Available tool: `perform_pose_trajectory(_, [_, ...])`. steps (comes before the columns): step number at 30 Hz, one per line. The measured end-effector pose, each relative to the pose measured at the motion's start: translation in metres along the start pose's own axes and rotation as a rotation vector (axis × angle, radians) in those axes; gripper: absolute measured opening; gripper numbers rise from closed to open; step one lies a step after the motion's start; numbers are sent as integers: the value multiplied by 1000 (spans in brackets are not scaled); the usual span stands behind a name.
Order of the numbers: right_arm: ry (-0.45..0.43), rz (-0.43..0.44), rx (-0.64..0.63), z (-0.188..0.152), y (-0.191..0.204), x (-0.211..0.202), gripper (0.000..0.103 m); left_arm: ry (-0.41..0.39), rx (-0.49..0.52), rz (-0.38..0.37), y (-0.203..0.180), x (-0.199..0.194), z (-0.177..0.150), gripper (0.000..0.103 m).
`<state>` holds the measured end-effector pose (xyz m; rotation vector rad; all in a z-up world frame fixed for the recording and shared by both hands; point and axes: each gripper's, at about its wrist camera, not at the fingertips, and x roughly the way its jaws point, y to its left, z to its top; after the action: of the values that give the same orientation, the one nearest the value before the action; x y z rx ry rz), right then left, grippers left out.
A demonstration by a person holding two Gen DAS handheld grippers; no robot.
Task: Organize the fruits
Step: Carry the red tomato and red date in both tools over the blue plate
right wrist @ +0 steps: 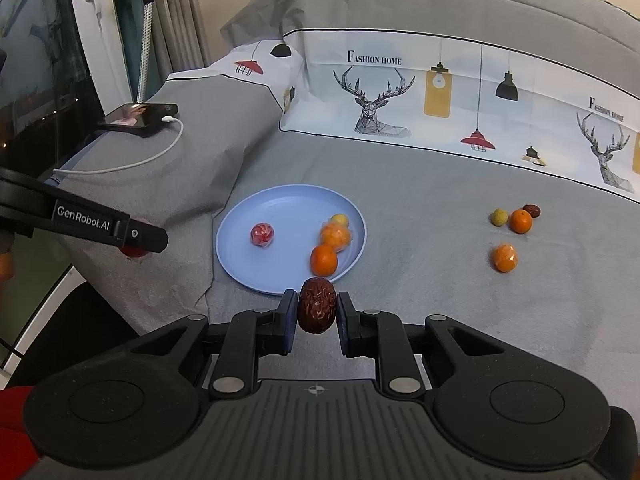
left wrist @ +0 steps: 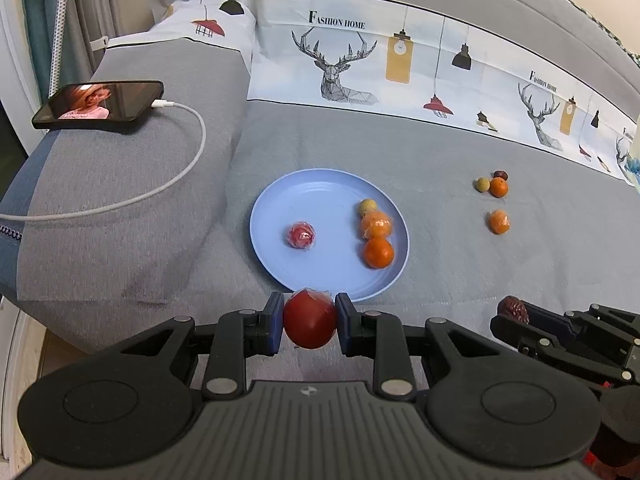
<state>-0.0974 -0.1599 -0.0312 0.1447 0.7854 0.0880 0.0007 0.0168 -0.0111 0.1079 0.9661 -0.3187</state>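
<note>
The left gripper (left wrist: 310, 322) is clamped on a round, glossy red fruit (left wrist: 310, 326) with a scrap of clear wrap at its top, held just off the plate's (left wrist: 320, 196) six o'clock rim. The right gripper (right wrist: 317, 312) pinches a wrinkled, dark brown date (right wrist: 317, 310), also near that rim. On the pale blue plate lie a wrapped red fruit (left wrist: 301, 235) at nine o'clock and, toward three o'clock, a yellowish fruit (left wrist: 367, 207), a wrapped orange (left wrist: 376, 224) and a bare orange (left wrist: 378, 253) in a touching row. Well off at the plate's three o'clock, on the grey bedspread (left wrist: 440, 240), sit four more small fruits (left wrist: 498, 188).
</note>
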Motion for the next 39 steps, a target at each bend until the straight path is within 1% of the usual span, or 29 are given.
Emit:
perform_pose_trajectory(7, [11,9,5,4,0,11,22,-2,1,9,1,12,13,30])
perform_pose_trajectory(17, [20,34,18,21,1,38,22,4,6,14,0,36,34,30])
perform_pose_trajectory(31, [79,69,52,36,-10,102,22,91,28,31,-4,105,56,30])
perform_pose_trajectory(39, [102,83,45,45,-14,139,22,110,41,43,-2,137,68,30])
